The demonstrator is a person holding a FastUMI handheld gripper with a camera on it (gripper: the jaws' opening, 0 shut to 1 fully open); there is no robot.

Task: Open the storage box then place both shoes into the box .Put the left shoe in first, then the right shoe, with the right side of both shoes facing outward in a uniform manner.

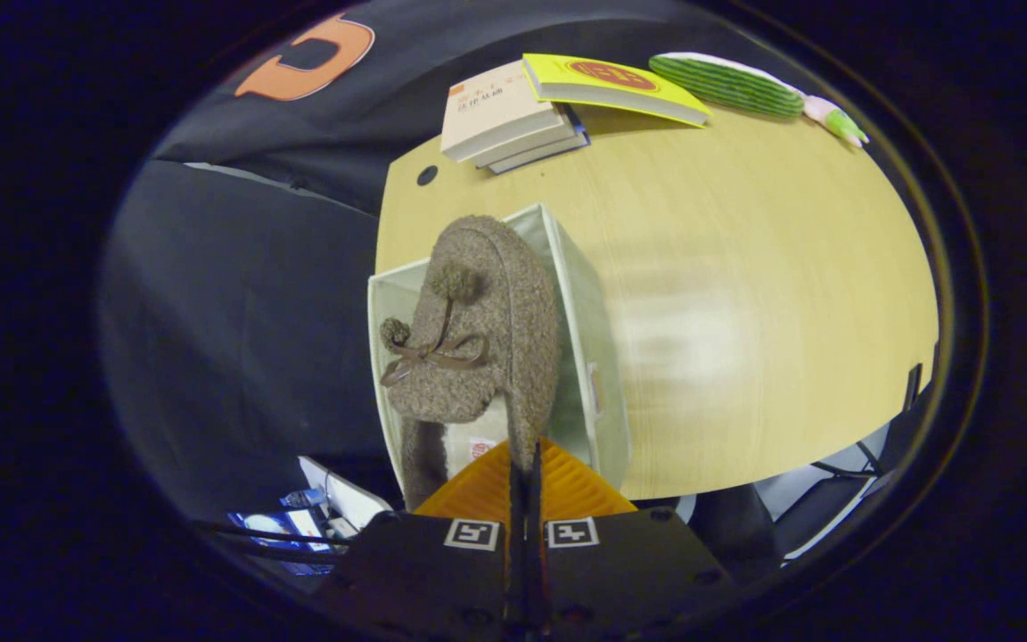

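Table [745,294]: pale wood, carrying everything below.
Storage box [580,294]: pale fabric, open at the top, at the table's near edge, just ahead of the fingers.
Shoe [478,339]: fuzzy brown slipper with bow and pompoms, hung over the box's opening.
Books [505,116]: stacked at the far edge, a yellow one [612,85] beside them.
Gripper [524,464]: fingers pressed together, pinching the shoe's heel rim.

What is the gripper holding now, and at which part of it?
The gripper is shut on the brown slipper, pinching the rim of its heel opening. The slipper hangs over the open storage box.
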